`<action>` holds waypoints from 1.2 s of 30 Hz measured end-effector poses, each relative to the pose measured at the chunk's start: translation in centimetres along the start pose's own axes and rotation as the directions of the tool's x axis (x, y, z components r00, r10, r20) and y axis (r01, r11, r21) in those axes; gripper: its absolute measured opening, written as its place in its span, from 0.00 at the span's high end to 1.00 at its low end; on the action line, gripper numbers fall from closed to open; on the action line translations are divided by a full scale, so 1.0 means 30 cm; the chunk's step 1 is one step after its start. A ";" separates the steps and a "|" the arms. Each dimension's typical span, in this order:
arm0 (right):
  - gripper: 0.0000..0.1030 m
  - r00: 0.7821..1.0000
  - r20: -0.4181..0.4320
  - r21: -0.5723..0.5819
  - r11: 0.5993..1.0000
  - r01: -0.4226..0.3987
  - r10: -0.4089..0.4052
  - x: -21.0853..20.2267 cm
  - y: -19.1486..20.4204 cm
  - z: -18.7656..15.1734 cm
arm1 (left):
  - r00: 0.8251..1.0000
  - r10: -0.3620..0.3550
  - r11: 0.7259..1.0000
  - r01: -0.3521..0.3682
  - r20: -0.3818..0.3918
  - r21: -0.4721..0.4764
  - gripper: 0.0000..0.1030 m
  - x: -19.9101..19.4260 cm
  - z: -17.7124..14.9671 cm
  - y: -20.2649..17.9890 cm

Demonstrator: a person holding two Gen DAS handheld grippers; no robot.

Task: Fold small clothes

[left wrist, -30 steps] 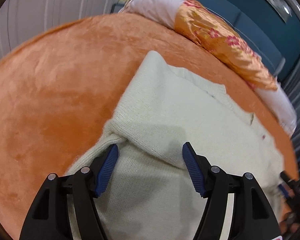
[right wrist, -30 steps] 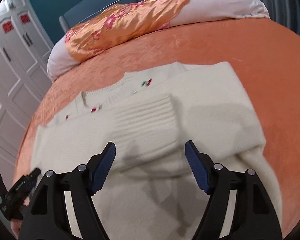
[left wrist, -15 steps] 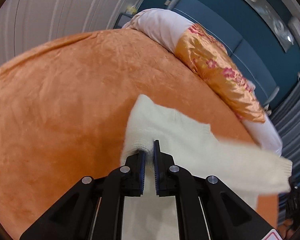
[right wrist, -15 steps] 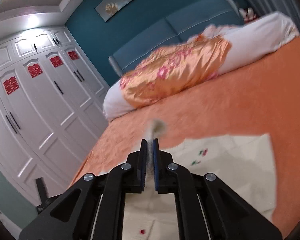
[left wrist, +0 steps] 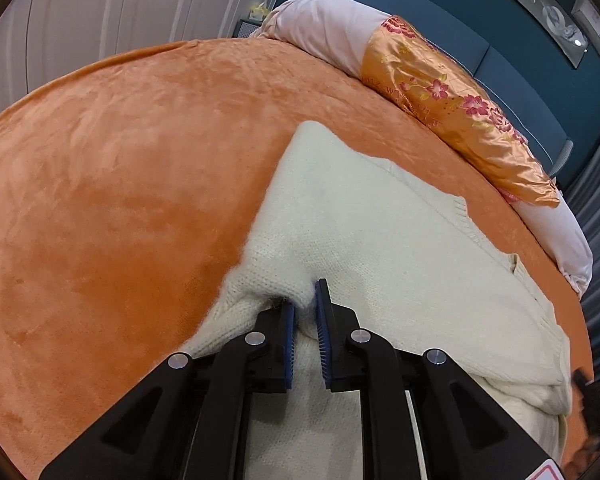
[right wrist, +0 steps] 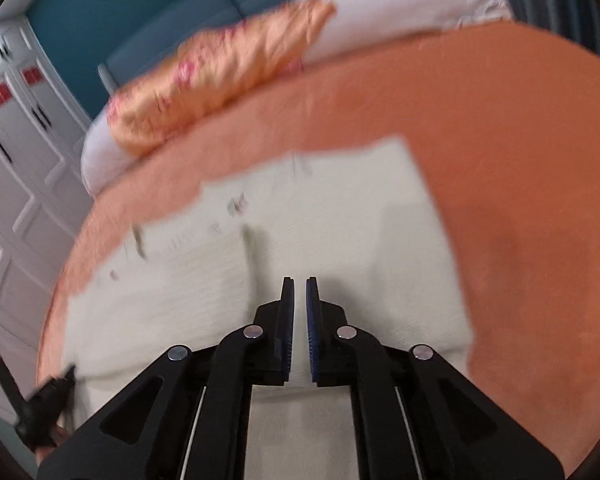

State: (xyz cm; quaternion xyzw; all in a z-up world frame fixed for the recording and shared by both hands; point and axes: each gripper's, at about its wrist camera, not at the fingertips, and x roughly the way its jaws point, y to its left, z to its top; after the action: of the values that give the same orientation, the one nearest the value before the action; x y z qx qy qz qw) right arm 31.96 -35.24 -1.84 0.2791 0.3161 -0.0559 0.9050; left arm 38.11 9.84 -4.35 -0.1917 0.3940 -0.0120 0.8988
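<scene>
The cream sweater (left wrist: 384,240) lies on the orange blanket (left wrist: 120,184) of the bed, already narrowed, so the fold looks partly done: in the right wrist view a sleeve with a ribbed cuff appears to be laid across the body of the garment, and the far edges read as fairly straight, though that view is blurred and the detail is uncertain; what seems left is to bring the near end over the far end, or the reverse, and to flatten the result. The left gripper (left wrist: 305,312) comes in low over the near left part of the sweater, its fingers nearly together with a bunched ridge of knit pinched between the blue pads (left wrist: 322,320); the cloth rises into the gap, so the grip looks real but shallow. The right gripper (right wrist: 299,312) points forward and slightly down over the middle of the sweater (right wrist: 340,240), its fingers drawn close with only a thin slit between them; I cannot tell whether any fabric is caught there, for the gap shows pale cloth that may simply lie below. A flowered pillow (left wrist: 452,108) rests at the head of the bed, well apart from the work.
</scene>
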 end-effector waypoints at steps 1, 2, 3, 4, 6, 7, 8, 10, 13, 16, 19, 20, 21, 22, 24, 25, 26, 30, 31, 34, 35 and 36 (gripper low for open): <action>0.94 0.999 -0.017 -0.036 0.999 -0.037 0.037 0.001 0.057 0.002 | 1.000 0.006 1.000 -0.006 0.004 0.007 0.87 -0.001 -0.003 -0.004; 0.94 0.996 -0.048 -0.088 0.993 -0.073 0.069 0.014 0.129 0.004 | 1.000 0.010 1.000 -0.010 0.006 0.009 0.87 0.000 -0.004 -0.008; 0.94 0.991 -0.086 -0.153 0.982 -0.111 0.099 0.037 0.218 0.002 | 1.000 0.014 1.000 -0.014 0.007 0.013 0.87 0.000 -0.006 -0.011; 0.94 0.985 -0.119 -0.207 0.967 -0.145 0.122 0.065 0.300 -0.006 | 1.000 0.016 1.000 -0.016 0.007 0.014 0.87 -0.001 -0.007 -0.011; 0.94 0.970 -0.190 -0.314 0.927 -0.205 0.150 0.139 0.471 -0.042 | 1.000 0.017 1.000 -0.017 0.008 0.014 0.87 -0.001 -0.007 -0.013; 0.94 0.966 -0.211 -0.356 0.909 -0.216 0.147 0.169 0.543 -0.067 | 1.000 0.017 1.000 -0.017 0.008 0.015 0.87 -0.001 -0.008 -0.013; 0.94 0.961 -0.235 -0.388 0.892 -0.230 0.145 0.205 0.603 -0.088 | 1.000 0.016 1.000 -0.016 0.008 0.015 0.87 -0.001 -0.008 -0.013; 0.94 0.946 -0.292 -0.433 0.862 -0.263 0.142 0.293 0.720 -0.130 | 1.000 0.014 1.000 -0.014 0.009 0.012 0.87 -0.002 -0.009 -0.013; 0.89 0.943 -0.306 -0.507 0.816 -0.277 0.131 0.376 0.855 -0.166 | 1.000 0.001 1.000 -0.001 0.012 0.004 0.87 -0.003 -0.010 -0.007; 0.39 0.954 -0.268 -0.550 0.791 -0.267 0.136 0.423 0.911 -0.169 | 1.000 -0.015 1.000 0.015 0.017 -0.006 0.87 -0.001 -0.008 0.002; 0.39 0.941 -0.323 -0.571 0.773 -0.277 0.099 0.515 0.954 -0.165 | 1.000 -0.021 1.000 0.021 0.021 -0.008 0.87 -0.002 -0.012 0.007; 0.39 0.935 -0.347 -0.575 0.769 -0.278 0.079 0.548 0.962 -0.170 | 1.000 -0.021 1.000 0.021 0.022 -0.008 0.87 -0.002 -0.013 0.007; 0.48 0.927 -0.373 -0.590 0.760 -0.273 0.044 0.589 0.966 -0.181 | 0.999 -0.022 1.000 0.022 0.023 -0.009 0.87 -0.002 -0.014 0.007; 0.58 0.922 -0.388 -0.607 0.748 -0.267 0.014 0.617 0.968 -0.191 | 0.999 -0.025 1.000 0.025 0.025 -0.010 0.87 -0.002 -0.014 0.009; 0.97 0.918 -0.394 -0.608 0.738 -0.292 0.039 0.620 0.971 -0.185 | 0.999 -0.027 1.000 0.028 0.025 -0.012 0.87 -0.001 -0.015 0.010; 0.97 0.920 -0.388 -0.600 0.742 -0.300 0.058 0.607 0.976 -0.171 | 0.999 -0.031 0.999 0.032 0.027 -0.014 0.87 -0.002 -0.014 0.013; 0.97 0.925 -0.370 -0.595 0.742 -0.309 0.088 0.585 0.980 -0.153 | 0.999 -0.034 0.999 0.035 0.027 -0.016 0.87 -0.002 -0.015 0.014; 0.98 0.935 -0.349 -0.587 0.762 -0.273 0.066 0.611 0.957 -0.140 | 0.999 -0.035 0.999 0.035 0.028 -0.010 0.87 -0.001 -0.015 0.010; 0.98 0.925 -0.380 -0.607 0.750 -0.263 0.016 0.658 0.958 -0.170 | 0.999 -0.030 1.000 0.030 0.027 -0.005 0.87 0.000 -0.014 0.007; 0.96 0.927 -0.374 -0.585 0.767 -0.265 0.035 0.624 0.955 -0.166 | 0.999 -0.024 1.000 0.024 0.026 -0.001 0.87 0.001 -0.012 0.005; 0.96 0.926 -0.373 -0.546 0.792 -0.274 0.063 0.584 0.940 -0.143 | 0.999 -0.026 1.000 0.026 0.026 -0.003 0.87 0.006 -0.014 0.005; 0.96 0.933 -0.350 -0.527 0.806 -0.271 0.085 0.543 0.918 -0.126 | 0.999 -0.026 1.000 0.026 0.026 -0.003 0.87 0.005 -0.013 0.004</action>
State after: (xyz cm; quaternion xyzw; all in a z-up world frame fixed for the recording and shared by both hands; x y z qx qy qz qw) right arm 50.50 -8.89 -1.16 0.0317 0.4282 0.1712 0.8867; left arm 37.91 9.80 -4.74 -0.1986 0.3798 -0.0204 0.9033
